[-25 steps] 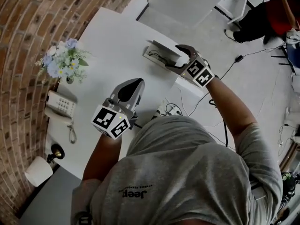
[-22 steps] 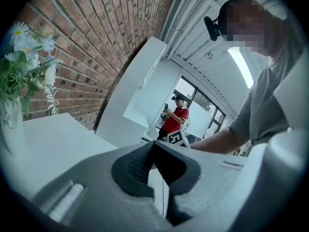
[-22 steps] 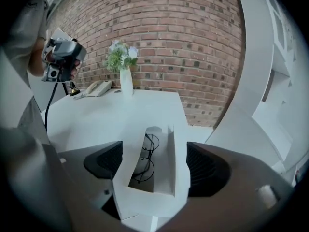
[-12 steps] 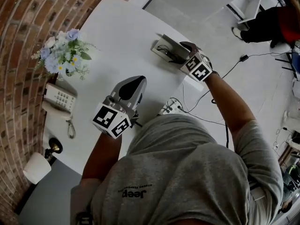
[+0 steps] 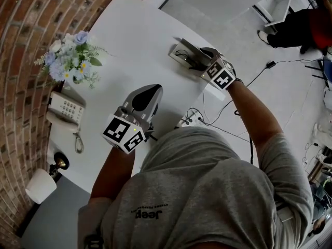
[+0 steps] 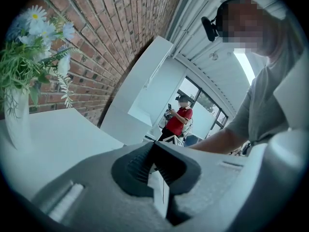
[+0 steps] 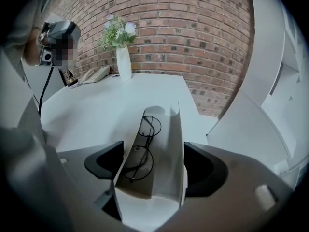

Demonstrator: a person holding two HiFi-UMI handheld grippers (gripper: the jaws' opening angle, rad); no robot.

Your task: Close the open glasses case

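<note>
The white glasses case lies near the far right edge of the white table. In the right gripper view its two halves stand in a narrow V, with thin-rimmed glasses lying inside. My right gripper is open and straddles the case's near end, one dark pad by each outer wall. The left gripper hovers over the table's middle, well short of the case. It is shut, with nothing between its pads.
A white vase of flowers and a desk phone stand by the brick wall at the left. A power strip with cables lies at the near table edge. A person in red stands far off.
The right gripper has moved in over the case, and the case's raised half now leans lower. The left gripper has barely shifted.
</note>
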